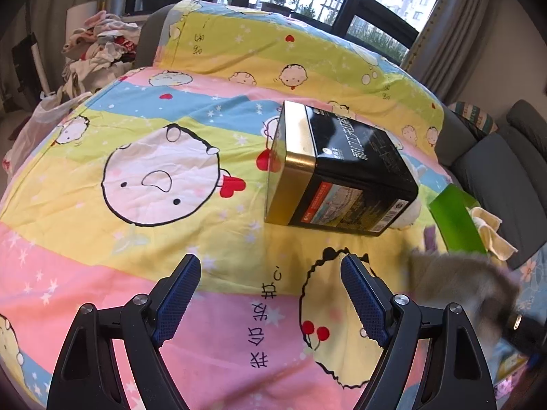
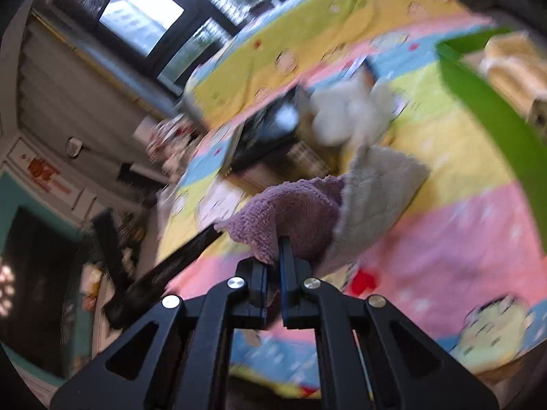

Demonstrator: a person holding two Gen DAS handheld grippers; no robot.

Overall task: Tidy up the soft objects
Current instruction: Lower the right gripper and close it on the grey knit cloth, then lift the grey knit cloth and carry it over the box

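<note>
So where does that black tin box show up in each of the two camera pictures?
Left wrist view: the black tin box lies on its side right of centre on the cartoon bedsheet, beyond the open left gripper.
Right wrist view: blurred, upper centre, beyond the purple-grey cloth clamped in the right gripper.
Shared landmark: the green container at the right.

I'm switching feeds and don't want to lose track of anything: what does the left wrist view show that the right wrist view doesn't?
Only the left wrist view: the left hand-held gripper, open and empty above the bedspread, and the pile of clothes beyond the bed.

Only the right wrist view: the right hand-held gripper shut on a purple and grey cloth, seen sharply.

Both: the black tin, a white plush beside it, and the green bin.
</note>
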